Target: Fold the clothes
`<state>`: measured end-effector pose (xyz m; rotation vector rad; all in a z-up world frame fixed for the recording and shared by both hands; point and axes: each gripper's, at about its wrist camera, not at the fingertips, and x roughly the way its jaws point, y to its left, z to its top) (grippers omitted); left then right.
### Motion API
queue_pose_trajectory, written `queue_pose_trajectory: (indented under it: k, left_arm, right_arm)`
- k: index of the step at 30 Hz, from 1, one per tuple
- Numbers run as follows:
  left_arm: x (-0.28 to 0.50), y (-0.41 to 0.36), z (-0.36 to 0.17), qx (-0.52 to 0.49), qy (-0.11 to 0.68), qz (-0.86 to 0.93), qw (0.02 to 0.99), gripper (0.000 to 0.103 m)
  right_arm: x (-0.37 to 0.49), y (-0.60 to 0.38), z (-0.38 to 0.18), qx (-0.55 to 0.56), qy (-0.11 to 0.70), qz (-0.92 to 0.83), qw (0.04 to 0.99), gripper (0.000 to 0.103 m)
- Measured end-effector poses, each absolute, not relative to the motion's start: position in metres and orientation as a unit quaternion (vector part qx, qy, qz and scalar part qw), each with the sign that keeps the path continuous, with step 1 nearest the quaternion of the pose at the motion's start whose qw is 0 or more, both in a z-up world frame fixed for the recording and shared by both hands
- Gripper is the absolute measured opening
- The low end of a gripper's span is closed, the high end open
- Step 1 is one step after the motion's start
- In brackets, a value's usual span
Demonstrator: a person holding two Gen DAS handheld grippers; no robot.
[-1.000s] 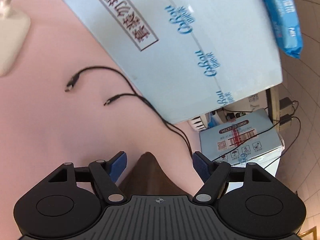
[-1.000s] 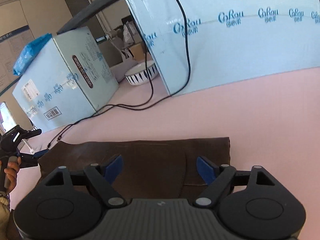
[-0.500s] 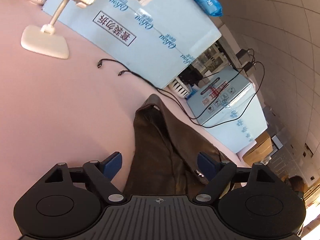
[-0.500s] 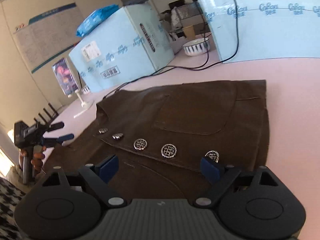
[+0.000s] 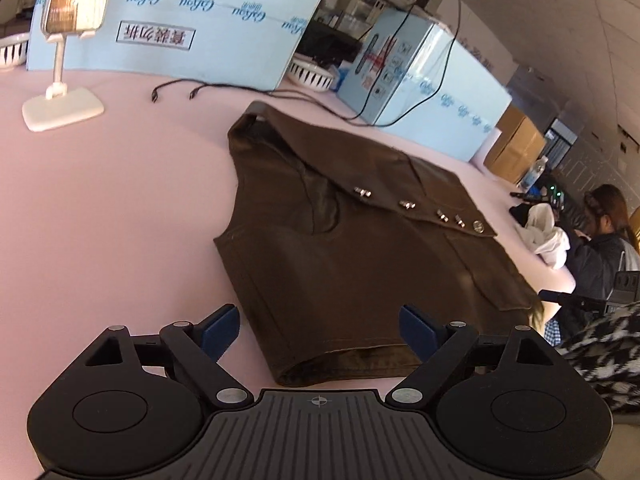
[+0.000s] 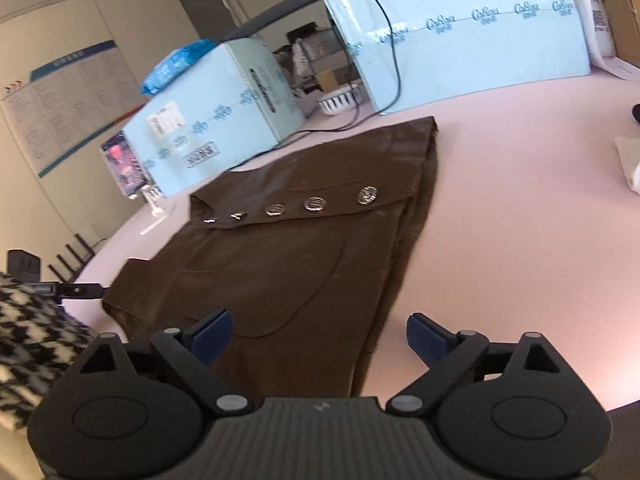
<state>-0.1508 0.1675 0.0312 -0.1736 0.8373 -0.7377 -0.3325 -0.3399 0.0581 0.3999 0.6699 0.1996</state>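
A dark brown leather vest (image 5: 360, 248) with a row of silver buttons lies flat on the pink table (image 5: 100, 208). It also shows in the right wrist view (image 6: 304, 240). My left gripper (image 5: 320, 326) is open and empty, held above the vest's near armhole side. My right gripper (image 6: 320, 330) is open and empty, held above the vest's near hem corner. Neither gripper touches the vest.
Light blue boxes (image 5: 208, 20) (image 6: 460, 36) stand along the table's far side with black cables (image 5: 192, 90) and striped bowls (image 6: 340, 98). A white phone stand (image 5: 60, 104) stands at far left. A white cloth (image 5: 548, 232) and a seated person (image 5: 608, 240) are at the right.
Both grippers have pulled back and risen from the vest. The views now take in the whole vest lying flat. Both grippers stay open.
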Motion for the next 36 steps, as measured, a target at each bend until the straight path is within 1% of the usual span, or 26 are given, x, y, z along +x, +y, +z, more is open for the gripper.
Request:
queue_pose_trajectory:
  k: [1,2,3,4,6,9,11,13,16,17,18,19,20,21,25,28,32,35,36]
  left_arm:
    - [-0.149,0.165,0.028,-0.084,0.396,-0.348,0.846,0.089]
    - [-0.148,0.164,0.028,-0.086,0.395,-0.347,0.846,0.089]
    - [-0.147,0.164,0.028,-0.088,0.395,-0.346,0.847,0.089]
    - [-0.146,0.165,0.028,-0.094,0.395,-0.344,0.846,0.089]
    - [-0.145,0.167,0.027,-0.110,0.396,-0.339,0.846,0.089]
    - [-0.142,0.169,0.027,-0.136,0.398,-0.331,0.845,0.089]
    - [-0.139,0.169,0.027,-0.154,0.400,-0.321,0.845,0.089]
    - [-0.135,0.169,0.027,-0.161,0.402,-0.318,0.843,0.089]
    - [-0.134,0.167,0.028,-0.150,0.406,-0.320,0.843,0.089]
    - [-0.134,0.165,0.029,-0.143,0.410,-0.319,0.843,0.089]
    - [-0.135,0.164,0.030,-0.136,0.414,-0.319,0.842,0.090]
    - [-0.136,0.163,0.031,-0.131,0.419,-0.320,0.839,0.090]
    - [-0.137,0.162,0.033,-0.124,0.430,-0.324,0.834,0.090]
    - [-0.139,0.162,0.036,-0.120,0.443,-0.331,0.825,0.090]
    - [-0.139,0.160,0.041,-0.113,0.485,-0.352,0.793,0.091]
    - [-0.140,0.146,0.045,-0.068,0.496,-0.355,0.789,0.091]
    - [-0.146,0.126,0.046,-0.004,0.501,-0.380,0.778,0.091]
    - [-0.150,0.116,0.044,0.018,0.494,-0.387,0.778,0.095]
    - [-0.150,0.115,0.044,0.018,0.493,-0.389,0.778,0.095]
  right_arm:
    - [-0.329,-0.334,0.055,0.183,0.327,0.089,0.923,0.079]
    - [-0.327,-0.327,0.055,0.160,0.328,0.078,0.928,0.056]
    - [-0.326,-0.320,0.055,0.131,0.330,0.063,0.933,0.027]
    - [-0.325,-0.316,0.055,0.118,0.329,0.051,0.936,0.025]
    - [-0.322,-0.316,0.055,0.124,0.320,0.033,0.939,0.016]
    - [-0.328,-0.328,0.060,0.150,0.281,0.020,0.948,0.014]
    - [-0.333,-0.337,0.065,0.165,0.260,0.017,0.951,0.014]
    - [-0.330,-0.343,0.058,0.167,0.269,0.006,0.948,0.014]
    - [-0.324,-0.348,0.040,0.162,0.277,-0.010,0.947,0.023]
    - [-0.324,-0.349,0.037,0.163,0.275,-0.013,0.947,0.033]
    - [-0.328,-0.351,0.040,0.173,0.272,-0.019,0.946,0.052]
    - [-0.334,-0.356,0.044,0.190,0.268,-0.028,0.944,0.065]
    - [-0.340,-0.361,0.048,0.207,0.264,-0.037,0.941,0.088]
    - [-0.344,-0.366,0.051,0.231,0.265,-0.037,0.936,0.093]
    - [-0.362,-0.388,0.058,0.332,0.278,-0.014,0.901,0.092]
    - [-0.374,-0.377,0.071,0.279,0.289,-0.043,0.915,0.092]
    - [-0.382,-0.357,0.075,0.217,0.327,-0.047,0.918,0.092]
    - [-0.377,-0.340,0.067,0.180,0.354,-0.039,0.917,0.091]
    - [-0.375,-0.335,0.065,0.170,0.357,-0.036,0.918,0.083]
